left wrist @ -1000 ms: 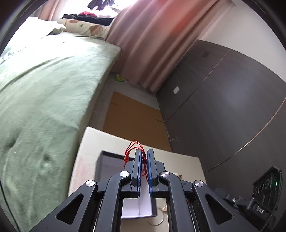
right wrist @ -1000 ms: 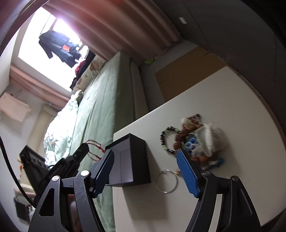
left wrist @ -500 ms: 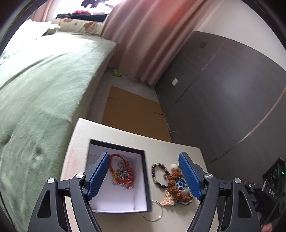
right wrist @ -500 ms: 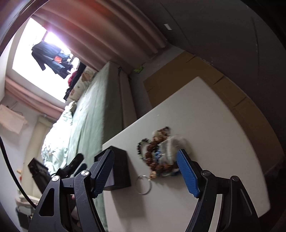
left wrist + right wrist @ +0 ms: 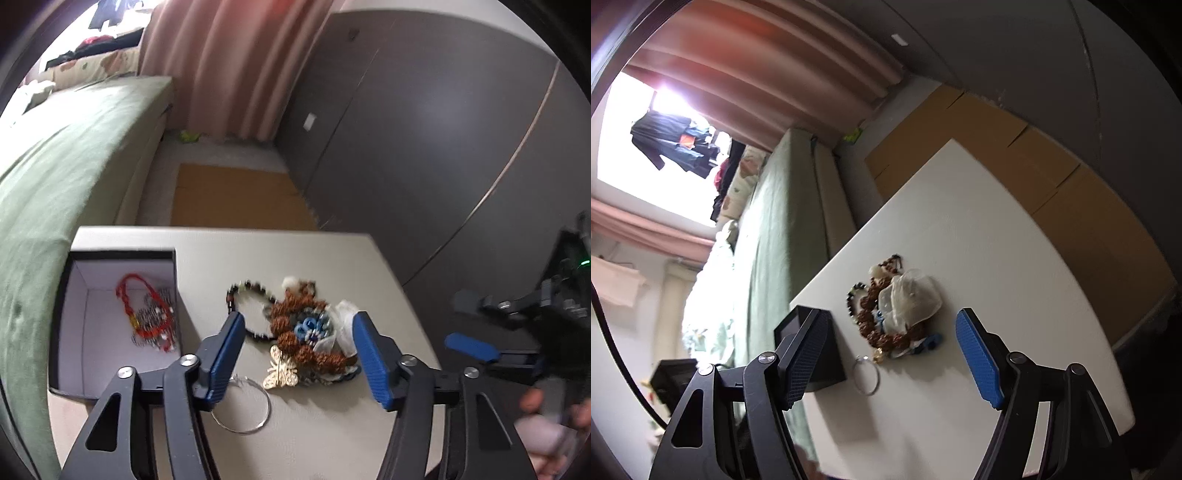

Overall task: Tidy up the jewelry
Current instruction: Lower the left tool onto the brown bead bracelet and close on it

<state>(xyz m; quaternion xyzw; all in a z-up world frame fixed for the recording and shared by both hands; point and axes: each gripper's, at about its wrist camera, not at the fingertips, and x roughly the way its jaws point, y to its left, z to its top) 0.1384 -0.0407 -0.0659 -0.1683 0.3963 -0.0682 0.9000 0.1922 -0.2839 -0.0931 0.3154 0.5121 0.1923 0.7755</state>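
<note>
A black box (image 5: 122, 254) with a white inside stands at the table's left, and a red cord bracelet (image 5: 147, 314) lies in it on a silver piece. To its right sits a pile of jewelry (image 5: 306, 332): brown beads, a black bead bracelet (image 5: 240, 299), a gold butterfly (image 5: 280, 373) and a silver hoop (image 5: 243, 410). My left gripper (image 5: 299, 354) hovers over the pile, its jaws closing, the pile between them untouched. My right gripper (image 5: 892, 360) stands open near the pile (image 5: 897, 314) and box (image 5: 827, 354), holding nothing.
The pale table (image 5: 332, 424) has a green bed (image 5: 55, 166) along its left side. Flat cardboard (image 5: 236, 195) lies on the floor beyond the far edge. Dark wardrobe doors (image 5: 443, 129) and a pink curtain (image 5: 221, 66) close off the back.
The left gripper opened and the red bracelet dropped into the box. It then swung right over the pile, jaws narrowing a little. The right gripper drew back, still open.
</note>
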